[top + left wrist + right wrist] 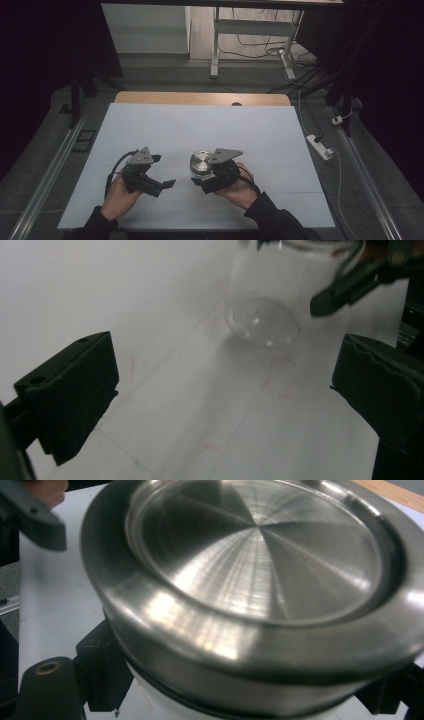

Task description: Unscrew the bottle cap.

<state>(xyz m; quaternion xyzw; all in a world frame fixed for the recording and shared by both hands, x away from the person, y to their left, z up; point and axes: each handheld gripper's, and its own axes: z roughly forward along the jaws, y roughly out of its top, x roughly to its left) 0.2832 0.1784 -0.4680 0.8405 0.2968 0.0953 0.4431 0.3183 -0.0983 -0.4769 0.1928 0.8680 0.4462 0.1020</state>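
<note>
A clear glass jar (262,315) with a brushed metal lid (201,162) is held a little above the white sheet (200,125), tilted so its textured bottom faces the left gripper view. My right gripper (202,176) is shut on the jar, with its black jaws on either side of the body just under the lid (260,565). My left gripper (164,171) is to the left of the jar, apart from it. It stands open (225,385) with nothing between its jaws.
The white sheet covers a wooden table whose far edge (200,98) shows at the back. Faint red marks (280,377) are drawn on the sheet below the jar. A power strip (320,146) and cables lie on the floor at the right.
</note>
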